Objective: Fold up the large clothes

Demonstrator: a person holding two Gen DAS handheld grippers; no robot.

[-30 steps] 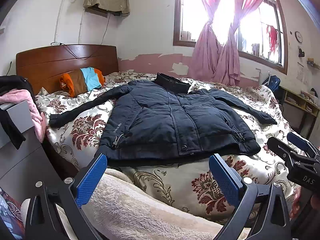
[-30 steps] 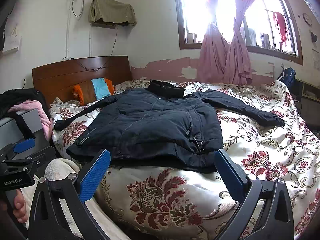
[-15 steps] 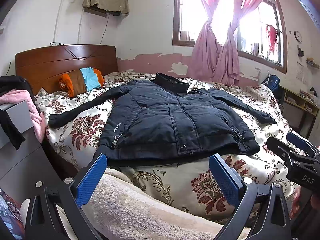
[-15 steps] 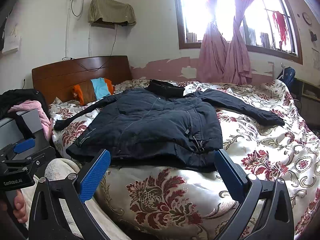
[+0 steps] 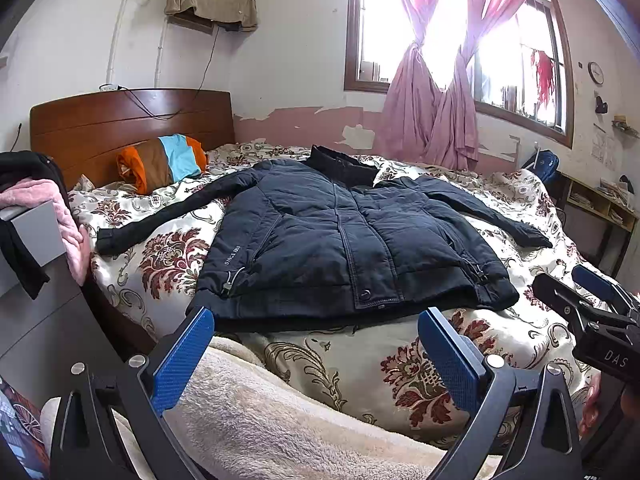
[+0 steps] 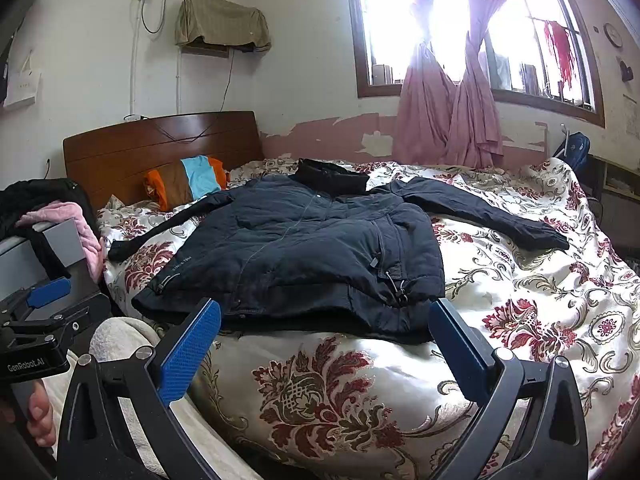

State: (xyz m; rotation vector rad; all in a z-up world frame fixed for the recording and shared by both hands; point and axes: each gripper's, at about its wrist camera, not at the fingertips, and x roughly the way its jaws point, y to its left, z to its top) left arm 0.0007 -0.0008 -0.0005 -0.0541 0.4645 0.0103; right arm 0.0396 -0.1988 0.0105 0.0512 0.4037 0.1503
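Dark quilted jacket (image 5: 344,236) spread flat on bed (image 5: 420,364), hem at near edge, collar toward window (image 5: 452,28), sleeves out sideways. Bare floral quilt right of jacket. Left tool (image 5: 316,354) and right tool (image 6: 324,346) short of near edge, both wide apart, empty.

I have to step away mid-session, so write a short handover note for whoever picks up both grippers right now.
Left gripper: open, empty, short of the near bed edge.
Right gripper: open, empty, also short of the bed.
Dark padded jacket: front up on the floral bedspread, closed, both sleeves spread out to the sides, collar towards the window, hem nearest you.
Done: jacket laid out flat.
Left: all folding; no fold is made yet. Sleeves in first seems sensible, then the body.
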